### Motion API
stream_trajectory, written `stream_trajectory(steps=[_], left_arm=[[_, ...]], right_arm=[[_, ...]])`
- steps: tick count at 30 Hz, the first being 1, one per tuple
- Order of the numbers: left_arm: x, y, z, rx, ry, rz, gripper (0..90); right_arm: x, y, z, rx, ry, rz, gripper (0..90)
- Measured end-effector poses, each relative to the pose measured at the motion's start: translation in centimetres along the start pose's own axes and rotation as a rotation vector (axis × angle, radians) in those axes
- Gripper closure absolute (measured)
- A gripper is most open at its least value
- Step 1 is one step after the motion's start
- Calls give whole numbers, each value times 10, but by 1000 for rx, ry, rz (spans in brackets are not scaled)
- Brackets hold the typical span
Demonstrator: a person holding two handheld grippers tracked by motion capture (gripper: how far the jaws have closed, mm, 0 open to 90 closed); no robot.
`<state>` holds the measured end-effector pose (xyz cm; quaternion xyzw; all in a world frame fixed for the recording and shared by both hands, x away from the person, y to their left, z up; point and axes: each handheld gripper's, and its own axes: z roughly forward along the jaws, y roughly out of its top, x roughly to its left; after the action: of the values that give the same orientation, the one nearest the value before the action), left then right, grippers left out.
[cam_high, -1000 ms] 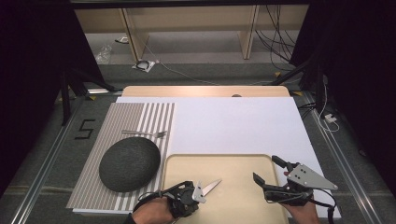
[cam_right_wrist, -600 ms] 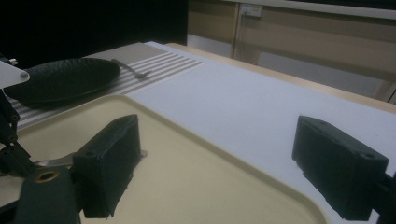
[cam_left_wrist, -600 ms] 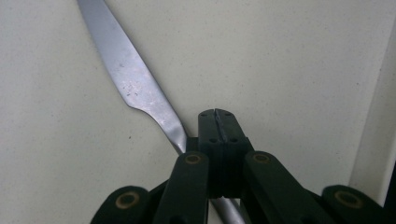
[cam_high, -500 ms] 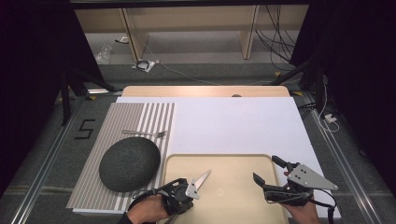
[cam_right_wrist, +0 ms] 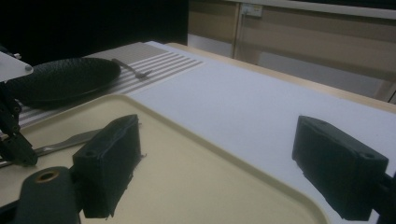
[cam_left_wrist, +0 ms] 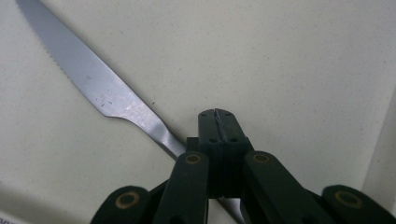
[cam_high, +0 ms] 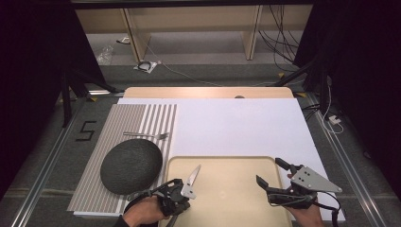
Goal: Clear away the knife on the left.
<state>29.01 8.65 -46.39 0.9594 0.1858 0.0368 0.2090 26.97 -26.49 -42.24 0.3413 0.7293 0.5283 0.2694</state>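
The left tool (cam_high: 177, 194) sits at about seven o'clock on the desk, over the near-left corner of the cream tray (cam_high: 246, 208). Its jaws are pressed together on the handle of a table knife (cam_high: 191, 177), low on the neck where the metal narrows; gripping there probably keeps the long blade clear and lets the hand steer it. In the left gripper view the knife (cam_left_wrist: 93, 88) runs away toward eleven o'clock, lying close over the tray floor, though whether it rests on it or is just lifted I cannot tell. The blade is plain polished steel with fine serrations along one edge and a rounded shoulder before the handle.

At five o'clock the right tool (cam_high: 276, 182) hovers over the tray's near-right part, jaws spread wide with nothing between them, seemingly waiting.

Farther left, at nine o'clock, a dark textured plate (cam_high: 131, 165) lies on a striped placemat (cam_high: 127, 118), and just beyond it a fork (cam_high: 146, 135) lies crosswise, a setting the knife would likely complete.
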Motion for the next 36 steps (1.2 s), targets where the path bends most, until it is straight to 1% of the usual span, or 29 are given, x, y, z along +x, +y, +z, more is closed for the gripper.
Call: stream_trajectory(steps=[12, 20, 29, 36], left_arm=[[5, -7, -3, 6, 11, -20, 892], [9, -13, -6, 4, 17, -42, 893], [11, -17, -8, 7, 21, -47, 892], [13, -19, -9, 6, 19, -59, 892]], right_arm=[[0, 0, 0, -1, 0, 2, 162], [0, 0, 0, 2, 1, 1, 162], [0, 0, 0, 1, 0, 0, 163], [0, 0, 0, 2, 0, -2, 163]])
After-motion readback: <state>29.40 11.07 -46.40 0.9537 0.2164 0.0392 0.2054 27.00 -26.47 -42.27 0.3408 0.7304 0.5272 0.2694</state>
